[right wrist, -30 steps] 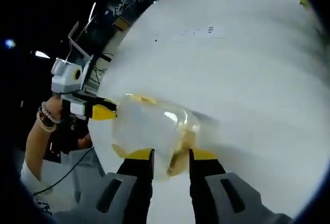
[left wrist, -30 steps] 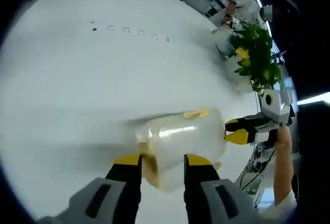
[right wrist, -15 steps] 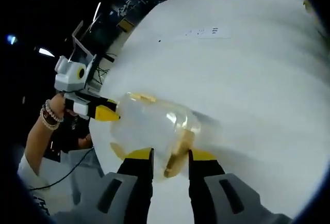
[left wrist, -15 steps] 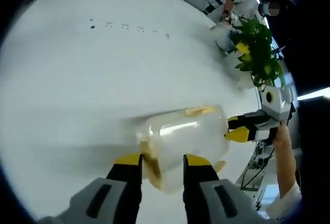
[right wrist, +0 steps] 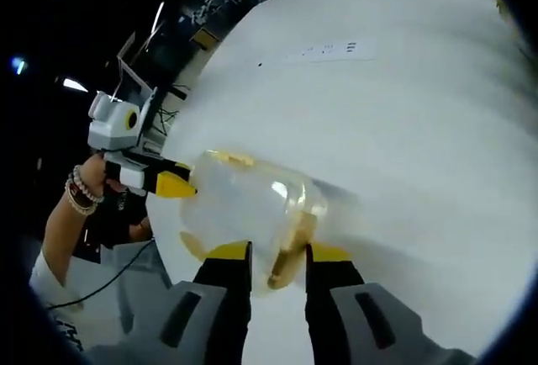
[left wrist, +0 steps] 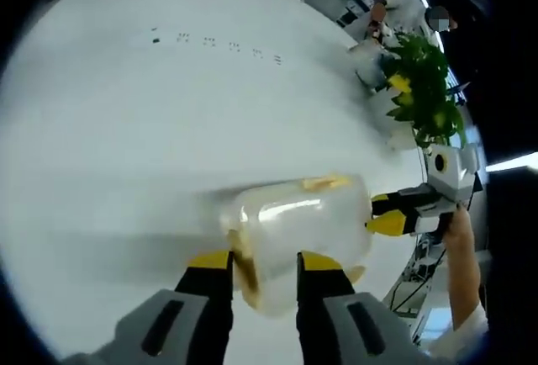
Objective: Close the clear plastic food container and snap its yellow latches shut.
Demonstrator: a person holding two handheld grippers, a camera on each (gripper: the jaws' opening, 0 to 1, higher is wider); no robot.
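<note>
Right now your left gripper (left wrist: 261,261) sits low in the left gripper view with its jaws closed in on the yellow latch (left wrist: 244,266) at the near end of the clear plastic food container (left wrist: 296,229); whether they actually pinch it or only bracket it is hard to tell through the blur. The container lies on the white table (left wrist: 168,121), just below centre of that frame.

From the opposite end, your right gripper (right wrist: 278,253) brackets the other end latch (right wrist: 290,245) at the bottom centre of the right gripper view, jaws likewise drawn narrow around it. Your other gripper's yellow tips enter that frame from the left, at the container's far end.

Judge the box as light and thin-walled: stiff enough to hold shape, yet likely to skid on the smooth tabletop and flex if squeezed on its walls. Take hold at the latches and the rim beneath them, not the clear sides. Press both ends against each other so it cannot slide.

Nothing inside the container can be made out; it looks empty, though the plastic is cloudy with glare. A potted plant (left wrist: 423,87) stands well apart at the upper right of the left gripper view.
</note>
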